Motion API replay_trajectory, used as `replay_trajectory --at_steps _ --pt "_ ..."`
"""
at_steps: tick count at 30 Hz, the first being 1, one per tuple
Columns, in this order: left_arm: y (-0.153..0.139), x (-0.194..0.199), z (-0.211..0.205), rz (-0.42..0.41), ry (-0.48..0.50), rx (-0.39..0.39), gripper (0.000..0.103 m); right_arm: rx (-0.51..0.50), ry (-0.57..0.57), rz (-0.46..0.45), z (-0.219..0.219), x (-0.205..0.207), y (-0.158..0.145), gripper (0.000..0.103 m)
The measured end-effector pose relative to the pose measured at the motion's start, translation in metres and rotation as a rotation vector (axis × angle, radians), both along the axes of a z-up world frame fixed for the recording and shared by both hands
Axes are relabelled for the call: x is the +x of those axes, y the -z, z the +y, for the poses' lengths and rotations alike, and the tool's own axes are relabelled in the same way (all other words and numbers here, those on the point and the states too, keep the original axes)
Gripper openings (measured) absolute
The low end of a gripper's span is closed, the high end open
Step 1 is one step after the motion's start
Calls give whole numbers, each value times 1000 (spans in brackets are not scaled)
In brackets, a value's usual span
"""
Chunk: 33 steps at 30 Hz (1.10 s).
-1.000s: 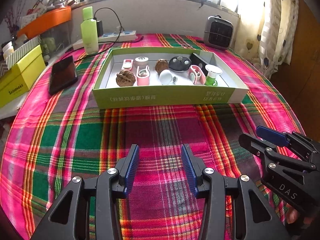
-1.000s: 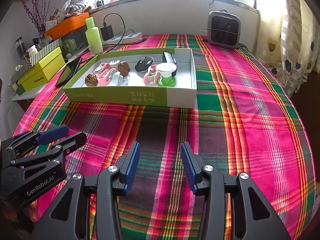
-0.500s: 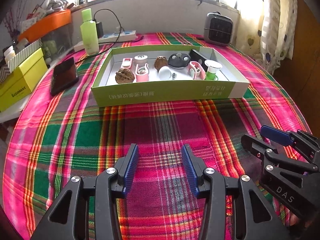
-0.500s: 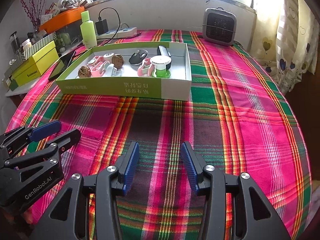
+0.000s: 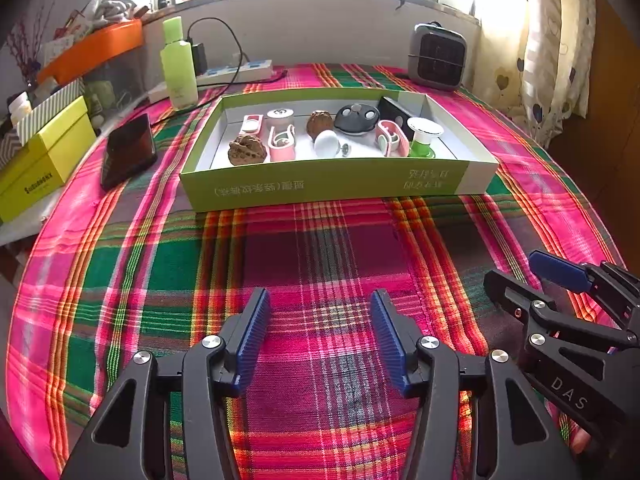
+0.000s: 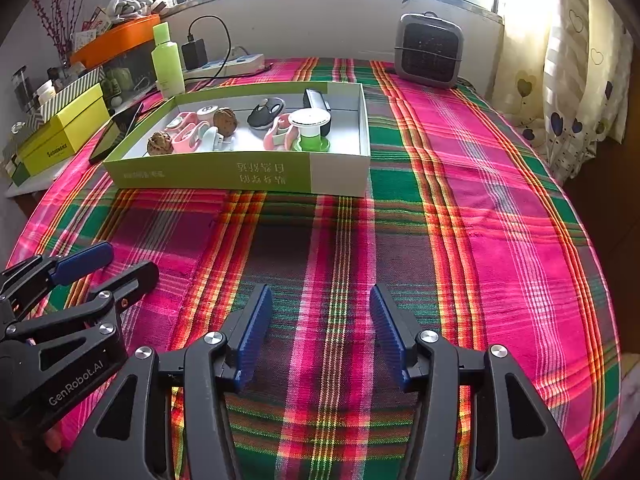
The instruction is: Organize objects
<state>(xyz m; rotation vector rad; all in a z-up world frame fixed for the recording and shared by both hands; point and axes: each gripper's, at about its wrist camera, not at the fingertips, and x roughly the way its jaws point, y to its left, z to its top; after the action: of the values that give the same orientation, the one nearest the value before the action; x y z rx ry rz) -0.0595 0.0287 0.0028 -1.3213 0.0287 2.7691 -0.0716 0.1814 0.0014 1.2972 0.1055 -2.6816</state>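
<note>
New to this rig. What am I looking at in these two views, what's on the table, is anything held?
No robot arm here: a person holds a two-finger gripper in each hand, and each gripper carries a fisheye camera looking forward along its fingers.

The left view shows the left gripper at the bottom, with the right gripper at its side. The right view shows the right gripper's own blue fingers.

On the plaid tablecloth sits a green box of small items: walnuts, pink clips, a green-and-white suction cup. A green bottle, phone and small heater sit outside the box.

Both grippers are open and hold nothing.
</note>
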Motion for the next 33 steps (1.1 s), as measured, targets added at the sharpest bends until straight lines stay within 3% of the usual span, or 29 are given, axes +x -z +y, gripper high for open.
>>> replay_trajectory --at_steps 9,33 --pt "1 1 4 -1 4 -8 58 5 -14 -2 -3 0 1 59" --pt "1 0 4 -1 4 -7 59 5 -15 -3 -2 -1 0 61"
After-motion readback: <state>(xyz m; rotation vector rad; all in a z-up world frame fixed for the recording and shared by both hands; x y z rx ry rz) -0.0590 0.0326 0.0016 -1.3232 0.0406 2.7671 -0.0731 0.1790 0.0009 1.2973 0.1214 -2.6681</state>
